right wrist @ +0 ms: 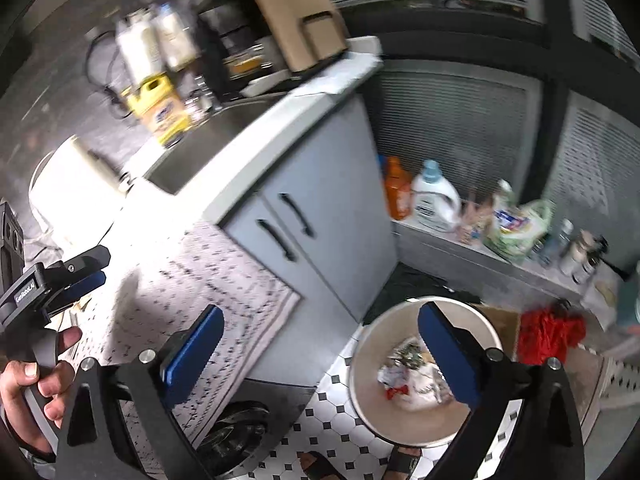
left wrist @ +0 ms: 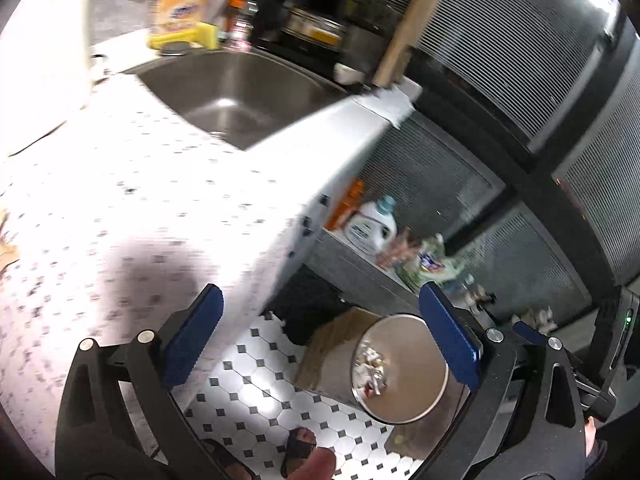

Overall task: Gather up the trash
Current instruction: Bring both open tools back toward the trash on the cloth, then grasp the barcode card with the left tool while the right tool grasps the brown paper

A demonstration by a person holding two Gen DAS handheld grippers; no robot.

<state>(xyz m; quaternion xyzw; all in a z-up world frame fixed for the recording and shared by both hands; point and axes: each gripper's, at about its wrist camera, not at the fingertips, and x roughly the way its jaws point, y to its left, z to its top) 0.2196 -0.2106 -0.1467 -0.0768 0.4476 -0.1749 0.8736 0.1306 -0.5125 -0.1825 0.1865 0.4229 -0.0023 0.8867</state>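
A round metal trash bin (left wrist: 400, 368) stands on the tiled floor beside the counter, with crumpled wrappers and paper (left wrist: 372, 372) inside. In the right wrist view the bin (right wrist: 372, 364) lies below, holding trash (right wrist: 412, 384). My left gripper (left wrist: 320, 340) is open and empty, held above the counter's edge and the bin. My right gripper (right wrist: 320, 356) is open and empty, above the bin and counter corner. The left gripper (right wrist: 76, 276) also shows at the left of the right wrist view, held by a hand.
A counter with a patterned white mat (left wrist: 132, 208) carries a steel sink (left wrist: 240, 96) and a yellow detergent jug (left wrist: 180, 8). A grey cabinet (right wrist: 320, 216) stands under it. A low ledge holds bottles and bags (right wrist: 436, 196). A red cloth (right wrist: 548, 332) lies by the bin.
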